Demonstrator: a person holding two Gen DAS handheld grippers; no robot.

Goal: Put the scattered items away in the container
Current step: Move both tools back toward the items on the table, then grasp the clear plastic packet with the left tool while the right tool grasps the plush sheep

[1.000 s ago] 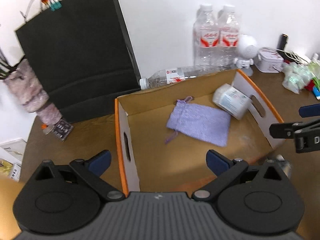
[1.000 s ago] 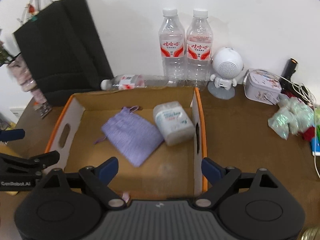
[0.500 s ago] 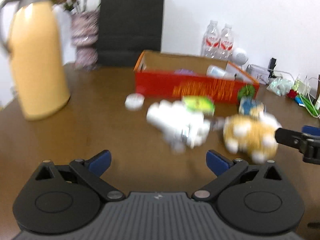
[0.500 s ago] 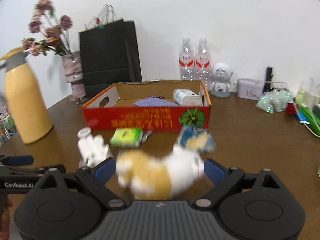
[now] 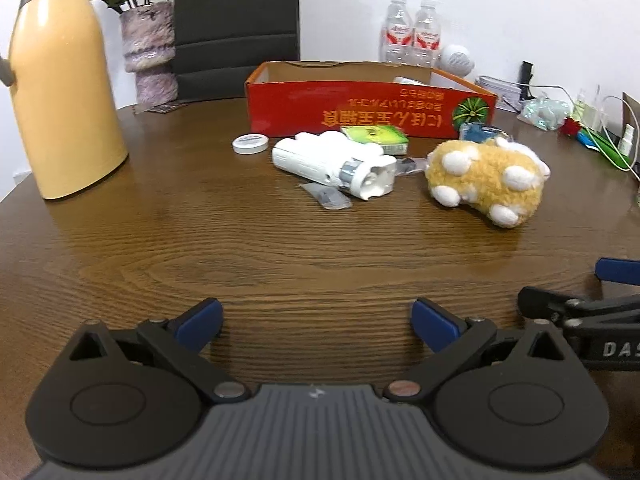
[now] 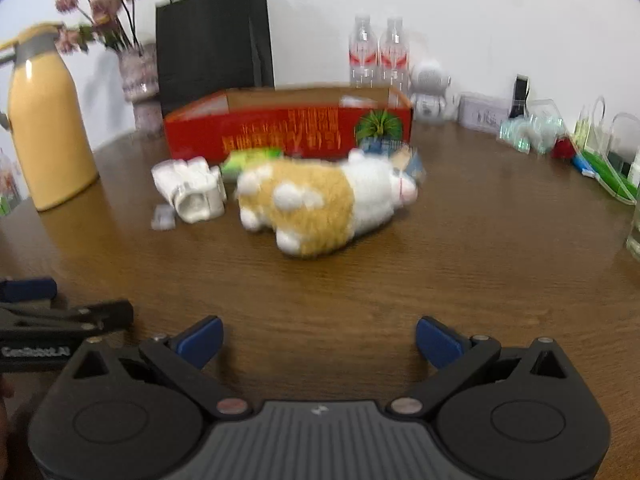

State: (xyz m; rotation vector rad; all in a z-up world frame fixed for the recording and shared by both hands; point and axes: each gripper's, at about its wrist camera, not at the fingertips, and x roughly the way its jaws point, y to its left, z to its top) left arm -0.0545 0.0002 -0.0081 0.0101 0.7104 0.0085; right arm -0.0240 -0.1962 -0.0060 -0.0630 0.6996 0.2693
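Note:
A red cardboard box (image 5: 368,114) (image 6: 288,128) stands at the far middle of the wooden table. In front of it lie a yellow-and-white plush toy (image 5: 486,176) (image 6: 324,200), a white device (image 5: 332,164) (image 6: 192,188), a green packet (image 5: 374,136) (image 6: 248,158), a blue packet (image 5: 480,132), a white round lid (image 5: 251,144) and a small clear sachet (image 5: 326,196). My left gripper (image 5: 318,320) is open and empty, low over the near table. My right gripper (image 6: 320,338) is open and empty, beside it on the right.
A yellow thermos (image 5: 60,84) (image 6: 44,120) stands at the left. A vase (image 5: 150,52), a black bag (image 5: 236,20), two water bottles (image 5: 412,38) and a white robot figure (image 6: 430,92) line the back. Cables and small clutter (image 5: 580,120) sit at the right.
Both grippers have pulled back from over the box and dropped low over the near table. The plush toy and the other items now lie farther ahead of them.

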